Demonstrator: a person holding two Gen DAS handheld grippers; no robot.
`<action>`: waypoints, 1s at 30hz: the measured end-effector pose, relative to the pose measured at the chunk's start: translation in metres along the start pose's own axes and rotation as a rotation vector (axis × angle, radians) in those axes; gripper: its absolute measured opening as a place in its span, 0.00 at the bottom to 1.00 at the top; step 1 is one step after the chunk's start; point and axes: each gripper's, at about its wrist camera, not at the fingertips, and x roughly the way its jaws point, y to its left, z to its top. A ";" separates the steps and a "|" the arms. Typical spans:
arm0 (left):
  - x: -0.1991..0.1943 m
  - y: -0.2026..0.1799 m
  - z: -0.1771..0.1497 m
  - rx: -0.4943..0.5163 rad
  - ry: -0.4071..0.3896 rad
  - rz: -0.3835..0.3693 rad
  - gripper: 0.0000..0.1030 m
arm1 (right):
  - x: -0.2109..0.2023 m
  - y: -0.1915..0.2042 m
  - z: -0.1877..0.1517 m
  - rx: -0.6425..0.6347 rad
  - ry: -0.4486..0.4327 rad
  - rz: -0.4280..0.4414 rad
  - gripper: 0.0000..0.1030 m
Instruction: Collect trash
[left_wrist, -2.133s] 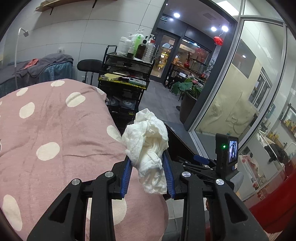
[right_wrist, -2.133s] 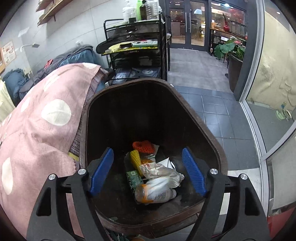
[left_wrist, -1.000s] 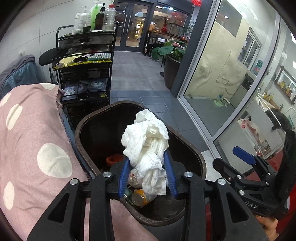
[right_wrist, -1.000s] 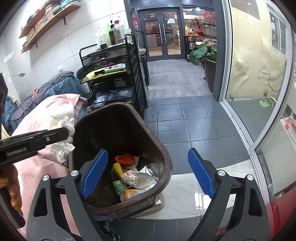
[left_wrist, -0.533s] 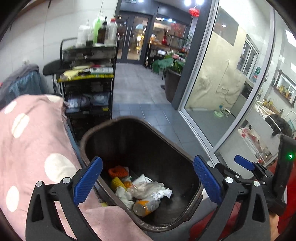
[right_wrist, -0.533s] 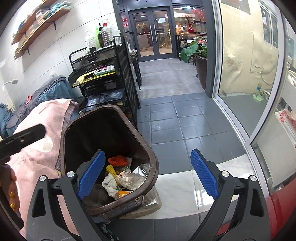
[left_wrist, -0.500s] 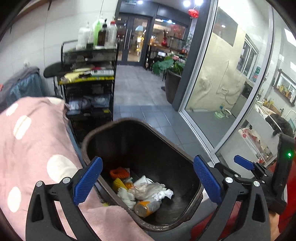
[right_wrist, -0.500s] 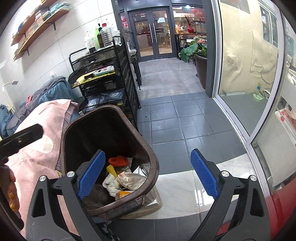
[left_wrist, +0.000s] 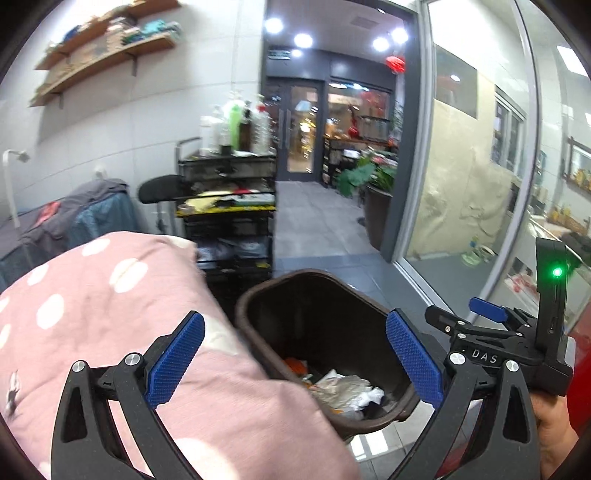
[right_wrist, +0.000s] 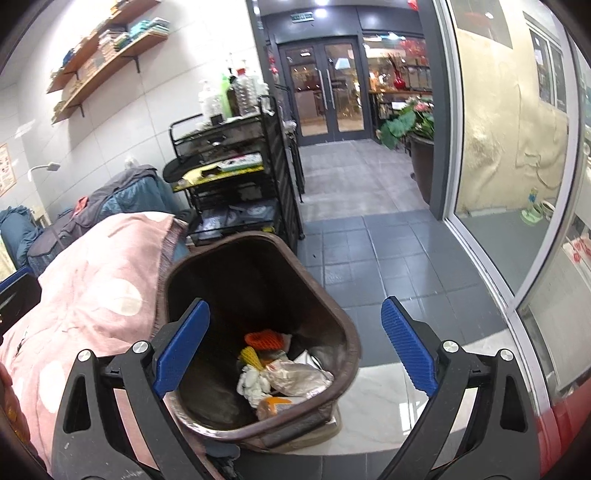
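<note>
With both sets of tongs gaping and empty, the dark brown plastic trash bin (right_wrist: 347, 339) lies directly below the right gripper (right_wrist: 295, 343), holding the crumpled white tissue (right_wrist: 253, 382), while the left gripper (left_wrist: 295, 354) straddles its near rim.

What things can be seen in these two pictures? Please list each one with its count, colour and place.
trash bin: one, dark brown, on the floor beside the cover.
trash: several pieces, white, orange, yellow, silver, at the bin's bottom.
polka-dot cover: one, pink with white dots, left of the bin.
cart: one, black, behind the bin, bottles on top.
shelves: two, wooden, high on the wall.
potted plant: one, green, near the doors.
left tool: open, empty.
right tool: open, empty.
</note>
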 end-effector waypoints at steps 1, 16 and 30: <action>-0.006 0.005 -0.002 -0.018 -0.006 0.006 0.94 | -0.002 0.005 -0.001 -0.007 -0.010 0.009 0.93; -0.112 0.073 -0.060 -0.198 -0.170 0.346 0.94 | -0.067 0.119 -0.043 -0.221 -0.209 0.139 0.94; -0.198 0.086 -0.109 -0.310 -0.291 0.586 0.94 | -0.125 0.186 -0.091 -0.346 -0.228 0.349 0.94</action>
